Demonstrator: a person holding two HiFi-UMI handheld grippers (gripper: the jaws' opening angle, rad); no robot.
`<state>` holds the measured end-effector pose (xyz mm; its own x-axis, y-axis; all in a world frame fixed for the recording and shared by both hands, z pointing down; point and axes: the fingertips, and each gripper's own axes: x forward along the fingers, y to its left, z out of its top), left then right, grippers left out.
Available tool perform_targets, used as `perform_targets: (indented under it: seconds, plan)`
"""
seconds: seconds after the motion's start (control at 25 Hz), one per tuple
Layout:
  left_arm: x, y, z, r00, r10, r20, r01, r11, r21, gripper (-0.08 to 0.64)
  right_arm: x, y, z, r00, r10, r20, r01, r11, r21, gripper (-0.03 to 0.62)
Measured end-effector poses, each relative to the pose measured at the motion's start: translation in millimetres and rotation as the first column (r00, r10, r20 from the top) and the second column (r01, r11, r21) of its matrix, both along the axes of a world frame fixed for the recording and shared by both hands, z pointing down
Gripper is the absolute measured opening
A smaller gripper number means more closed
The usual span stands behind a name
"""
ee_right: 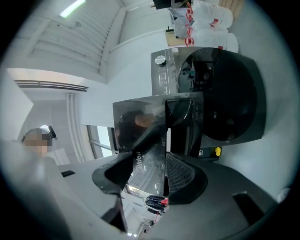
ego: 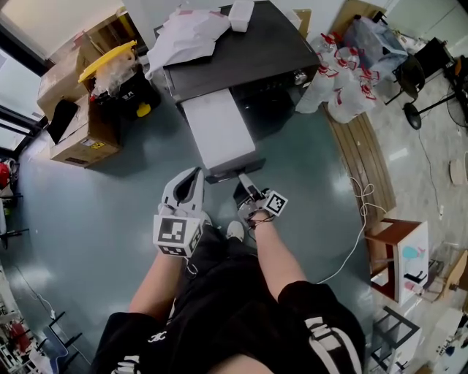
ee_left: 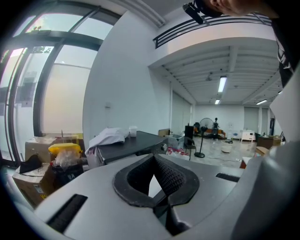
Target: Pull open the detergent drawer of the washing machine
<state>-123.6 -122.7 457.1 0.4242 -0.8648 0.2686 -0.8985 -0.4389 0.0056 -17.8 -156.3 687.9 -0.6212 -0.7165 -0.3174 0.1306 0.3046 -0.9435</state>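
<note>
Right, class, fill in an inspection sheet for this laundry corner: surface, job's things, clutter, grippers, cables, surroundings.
Surface: glossy grey floor.
Job's things: washing machine, dark top; detergent drawer pulled far out.
Clutter: white cloth and white container on the machine; cardboard boxes and yellow-lidded bin on one side, plastic bags on the other.
Grippers: right gripper, tongs shut on the detergent drawer's front; left gripper, tongs closed on nothing, beside the drawer.
Cables: white cable loose on the floor.
Surroundings: tall windows, standing fan.
</note>
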Motion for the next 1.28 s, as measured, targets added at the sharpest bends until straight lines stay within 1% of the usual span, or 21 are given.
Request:
perform_targets:
  seconds: [0.36, 0.56, 0.72, 0.88, 1.12, 1.28]
  plan:
    - [9.7, 2.4, 4.9, 0.999, 0.029, -0.016, -0.028, 1.0, 0.002, -0.005, 10.3, 15.9, 2.2, 1.0, 0.017, 0.003, -0.017, 1.0, -0.009, 0.216]
    - [12.5, 2.6, 6.6, 0.999, 0.035, -0.015, -0.035, 0.999, -0.003, -0.005, 15.6, 19.9, 7.6, 0.999, 0.035, -0.011, -0.035, 0.999, -0.035, 0.218]
    - [10.4, 0.3, 9.0, 0.999, 0.032, -0.013, -0.032, 0.999, -0.006, -0.005, 20.7, 18.9, 18.5, 0.998, 0.064, -0.018, -0.065, 0.996, -0.061, 0.221]
    - [8.1, -2.6, 13.5, 1.0, 0.026, -0.012, -0.026, 1.0, -0.013, -0.005, 18.6, 17.0, 20.8, 0.999, 0.05, -0.015, -0.051, 0.997, -0.058, 0.221]
    - [3.8, -4.8, 17.9, 1.0, 0.02, -0.008, -0.02, 1.0, -0.021, -0.005, 19.3, 12.2, 24.7, 0.997, 0.082, -0.004, -0.082, 0.995, -0.057, 0.221]
    - [2.4, -5.6, 20.6, 1.0, 0.014, -0.006, -0.014, 0.999, -0.029, -0.005, 20.4, 12.4, 25.2, 0.997, 0.073, -0.006, -0.074, 0.996, -0.055, 0.222]
